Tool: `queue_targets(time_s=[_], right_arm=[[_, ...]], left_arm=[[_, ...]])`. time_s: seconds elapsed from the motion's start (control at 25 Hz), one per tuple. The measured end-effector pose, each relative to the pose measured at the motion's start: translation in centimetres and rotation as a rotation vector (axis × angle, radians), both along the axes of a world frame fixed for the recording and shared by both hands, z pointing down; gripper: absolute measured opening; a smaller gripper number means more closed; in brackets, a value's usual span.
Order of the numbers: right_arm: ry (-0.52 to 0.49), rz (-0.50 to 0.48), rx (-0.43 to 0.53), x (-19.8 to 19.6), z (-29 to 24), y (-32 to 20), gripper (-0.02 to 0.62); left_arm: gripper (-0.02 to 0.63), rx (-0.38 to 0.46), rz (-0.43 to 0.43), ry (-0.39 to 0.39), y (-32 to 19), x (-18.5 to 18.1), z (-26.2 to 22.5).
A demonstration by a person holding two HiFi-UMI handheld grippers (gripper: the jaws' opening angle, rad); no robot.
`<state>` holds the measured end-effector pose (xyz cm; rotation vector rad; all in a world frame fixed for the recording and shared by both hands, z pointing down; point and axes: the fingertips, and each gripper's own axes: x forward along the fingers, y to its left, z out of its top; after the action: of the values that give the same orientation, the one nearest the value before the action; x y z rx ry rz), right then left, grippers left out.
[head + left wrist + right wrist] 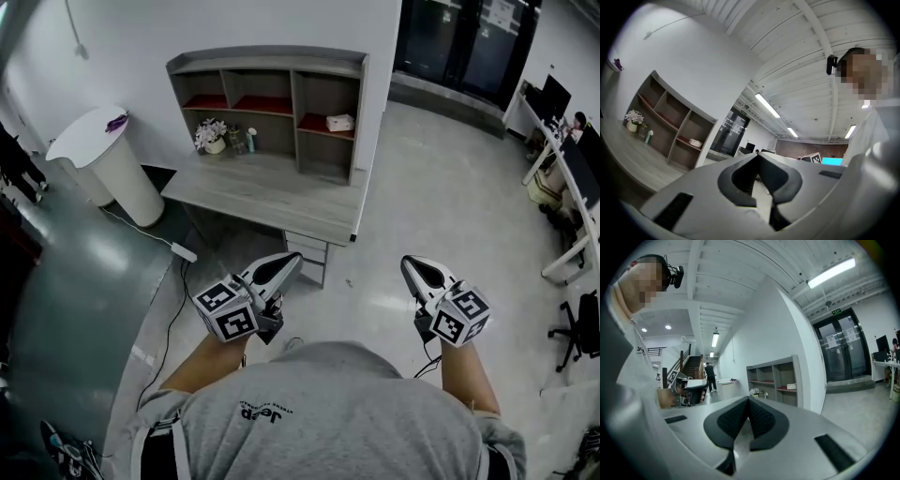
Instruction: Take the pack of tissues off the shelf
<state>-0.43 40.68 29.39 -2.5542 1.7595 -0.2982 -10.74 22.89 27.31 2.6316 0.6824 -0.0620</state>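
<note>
The pack of tissues [339, 122] is a small pale bundle on the red-lined upper board of the right-hand compartment of a grey shelf unit [267, 64]. It also shows far off as the tissue pack [695, 142] in the left gripper view and as the tissue pack [791, 386] in the right gripper view. My left gripper [292, 258] and right gripper [409, 263] are held side by side in front of the person's chest, well short of the shelf. On both, the jaws meet at the tips with nothing between them, as at the left gripper [757, 154] and the right gripper [749, 399].
The shelf unit stands on a grey desk [272, 199] with a drawer unit beneath. A flower pot [212, 137] and small bottles [250, 141] sit beside the shelf. A white round table [105, 159] stands to the left, a power strip [184, 251] lies on the floor, and office desks [562, 178] are at right.
</note>
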Motion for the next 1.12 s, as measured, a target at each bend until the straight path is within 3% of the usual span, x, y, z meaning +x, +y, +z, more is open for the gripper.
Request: queue_targets(time_s=[0.24,0.52,0.88,1.12], right_arm=[[0.01,0.001,0.019,5.9,-1.0,-10.7,0.011],[0.0,-0.008,0.011,10.8,-1.2,-18.5,0.011],[-0.026,-0.04,0.01,17.3,0.8,-21.0,0.012],[-0.016,-0.146,0.025,23.9,1.0,-23.6,0.012]], left_arm=[[0.012,-0.012,0.026,-0.005,-10.3,5.8,0.1],[0.012,-0.012,0.033,-0.024,-17.6,9.8,0.9],[0.012,-0.01,0.009,-0.058,-19.8,14.7,2.7],[0.012,0.007,-0.073,-0.071,-20.5,20.1,3.3]])
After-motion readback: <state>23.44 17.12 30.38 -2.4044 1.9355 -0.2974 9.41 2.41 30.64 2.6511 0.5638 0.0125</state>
